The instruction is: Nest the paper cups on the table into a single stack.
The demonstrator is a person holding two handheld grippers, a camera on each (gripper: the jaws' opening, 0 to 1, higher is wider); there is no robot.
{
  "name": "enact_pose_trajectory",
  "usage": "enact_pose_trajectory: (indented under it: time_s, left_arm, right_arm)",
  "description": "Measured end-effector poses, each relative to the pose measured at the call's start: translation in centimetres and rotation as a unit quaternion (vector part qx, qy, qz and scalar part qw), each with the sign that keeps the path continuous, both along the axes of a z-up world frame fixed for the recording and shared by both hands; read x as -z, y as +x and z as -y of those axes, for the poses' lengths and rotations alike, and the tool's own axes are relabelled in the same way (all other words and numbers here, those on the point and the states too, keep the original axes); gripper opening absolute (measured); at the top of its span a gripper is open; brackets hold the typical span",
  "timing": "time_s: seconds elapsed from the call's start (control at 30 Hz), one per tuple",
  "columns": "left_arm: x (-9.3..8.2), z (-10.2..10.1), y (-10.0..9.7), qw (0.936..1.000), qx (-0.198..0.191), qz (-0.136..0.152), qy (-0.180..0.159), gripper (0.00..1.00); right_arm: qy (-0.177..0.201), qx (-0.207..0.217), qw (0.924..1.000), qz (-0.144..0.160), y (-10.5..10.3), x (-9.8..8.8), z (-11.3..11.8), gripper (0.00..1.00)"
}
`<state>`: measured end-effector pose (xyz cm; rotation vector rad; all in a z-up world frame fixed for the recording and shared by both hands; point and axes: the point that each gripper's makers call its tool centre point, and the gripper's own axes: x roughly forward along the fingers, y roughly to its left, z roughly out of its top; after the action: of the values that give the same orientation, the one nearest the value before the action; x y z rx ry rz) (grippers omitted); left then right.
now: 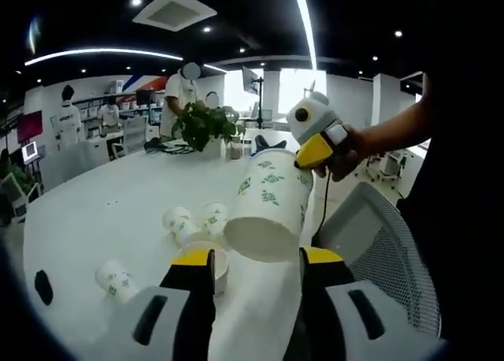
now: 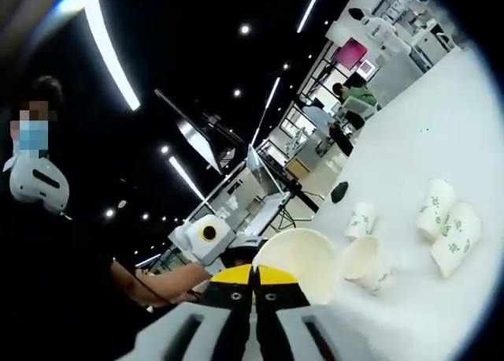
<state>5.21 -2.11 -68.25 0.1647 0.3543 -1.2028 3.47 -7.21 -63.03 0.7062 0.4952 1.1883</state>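
- White paper, printed with green leaves: that is the cup (image 1: pixel 272 203) your right hand-held gripper (image 1: pixel 319 150) holds up in the air above the tabletop (image 1: pixel 102 211), tilted so its open mouth faces down toward your left hand-held gripper.
- Your right hand-held gripper (image 2: pixel 253 276) has its yellow-tipped jaws pressed together on the rim of that cup (image 2: pixel 299 260), with no gap between them.
- Your left hand-held gripper (image 1: pixel 256 258) is open, its two jaws well apart, with another cup (image 1: pixel 206 258) standing mouth-up on the tabletop just beyond the left jaw.
- In the left gripper view, two more cups (image 1: pixel 195 219) lie side by side on the tabletop behind it, and a fourth cup (image 1: pixel 116 280) lies on its side off to the left, near a small black object (image 1: pixel 43 286).
- A potted plant (image 1: pixel 206 126) sits at the far end of the tabletop, and a mesh chair back (image 1: pixel 386 254) stands at its right edge.
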Motion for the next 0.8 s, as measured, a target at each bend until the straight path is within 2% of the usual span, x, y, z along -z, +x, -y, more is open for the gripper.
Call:
enact_pose_trajectory:
  time_s: [0.23, 0.43, 0.6, 0.73, 0.8]
  left_arm:
    - [0.5, -0.7, 0.2, 0.9998, -0.017, 0.000, 0.005, 0.53]
    - [0.8, -1.5, 0.5, 0.9992, -0.039, -0.002, 0.006, 0.61]
    - [1.5, -2.1, 0.3, 0.9988, -0.046, -0.009, 0.013, 0.63]
    - [2.0, -2.4, 0.2, 0.9984, -0.053, -0.009, 0.020, 0.67]
    - [2.0, -2.6, 0.2, 0.9982, -0.057, -0.010, 0.019, 0.69]
  right_arm:
    - [-0.020, 0.008, 0.9997, 0.012, 0.9, -0.1, 0.1, 0.00]
    - [-0.055, 0.011, 0.9978, 0.037, 1.9, -0.1, -0.1, 0.00]
    - [-0.108, 0.001, 0.9923, 0.061, 2.4, 0.5, -0.2, 0.00]
    - [-0.156, -0.008, 0.9843, 0.081, 2.7, 1.4, -0.2, 0.00]
    - [-0.167, -0.011, 0.9819, 0.089, 2.8, 1.5, -0.3, 0.00]
